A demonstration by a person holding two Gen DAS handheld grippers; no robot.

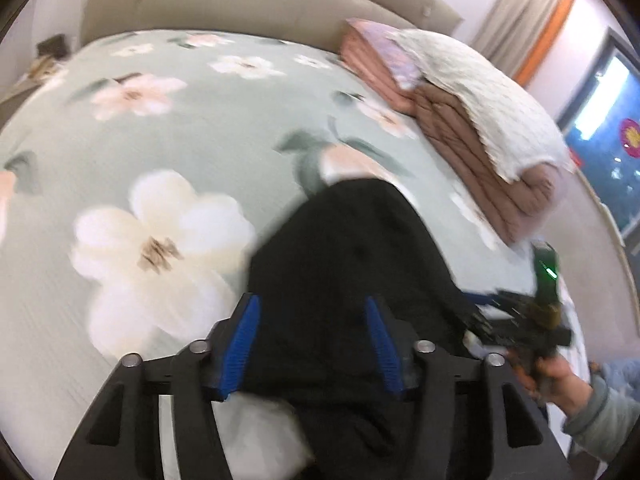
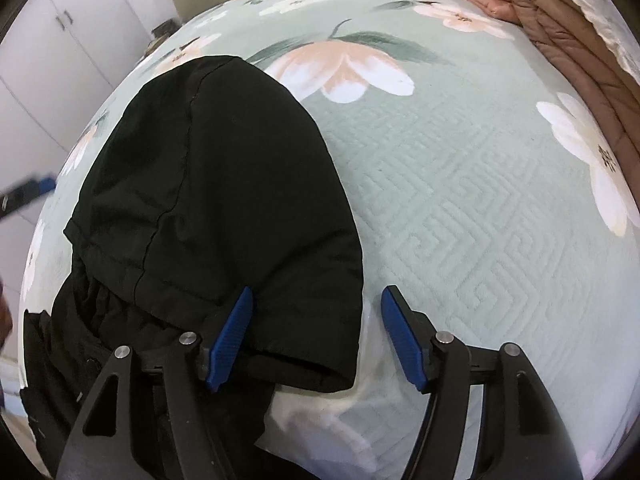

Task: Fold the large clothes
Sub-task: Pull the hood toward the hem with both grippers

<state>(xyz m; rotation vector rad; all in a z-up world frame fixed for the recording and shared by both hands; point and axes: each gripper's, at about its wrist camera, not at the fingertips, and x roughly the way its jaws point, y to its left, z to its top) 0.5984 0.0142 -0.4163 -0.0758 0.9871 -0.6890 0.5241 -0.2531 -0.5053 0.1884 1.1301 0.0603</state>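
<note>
A black garment (image 2: pixel 216 184) lies folded on the bed (image 2: pixel 460 208), filling the left half of the right wrist view and the lower centre of the blurred left wrist view. The left gripper (image 1: pixel 312 344) hangs over it with its jaws released and nothing pressed between them. The right gripper (image 2: pixel 316 336) also has its jaws released, its left finger (image 2: pixel 230 340) over the garment's lower right edge and the other over bare bedspread, while folded quilts (image 1: pixel 460 120) sit at the upper right of the left view.
</note>
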